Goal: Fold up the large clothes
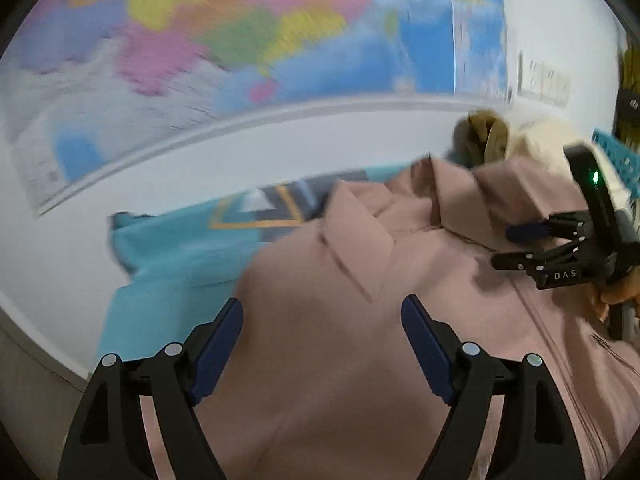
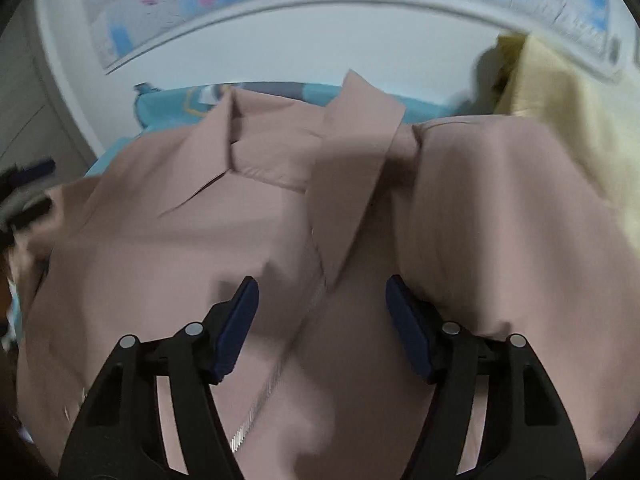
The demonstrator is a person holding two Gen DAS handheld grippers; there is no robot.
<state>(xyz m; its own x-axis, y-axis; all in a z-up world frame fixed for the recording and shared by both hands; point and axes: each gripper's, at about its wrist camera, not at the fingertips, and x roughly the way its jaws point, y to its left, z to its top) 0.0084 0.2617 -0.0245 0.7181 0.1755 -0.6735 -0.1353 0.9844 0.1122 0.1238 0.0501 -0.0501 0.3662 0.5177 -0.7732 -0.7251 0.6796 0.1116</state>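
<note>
Both our left tongs (image 1: 322, 344) and right tongs (image 2: 322, 328) hang spread, empty, over the soft, floppy pink jacket (image 2: 200, 232); we'd pinch its hem or shoulder seams.

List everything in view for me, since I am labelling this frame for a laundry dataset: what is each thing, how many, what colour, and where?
jacket: one, dusty pink, zip front, spread under both grippers
cover: one, teal, patterned, under the jacket
cloth: one, pale yellow, heaped at right
olive garment: one, behind the jacket
map: one, multicoloured, on the wall
basket: one, blue, far right
hand: one, on the right gripper's handle
left gripper: one, black, blue pads, open above the jacket
right gripper: one, black, blue pads, open above the zip
</note>
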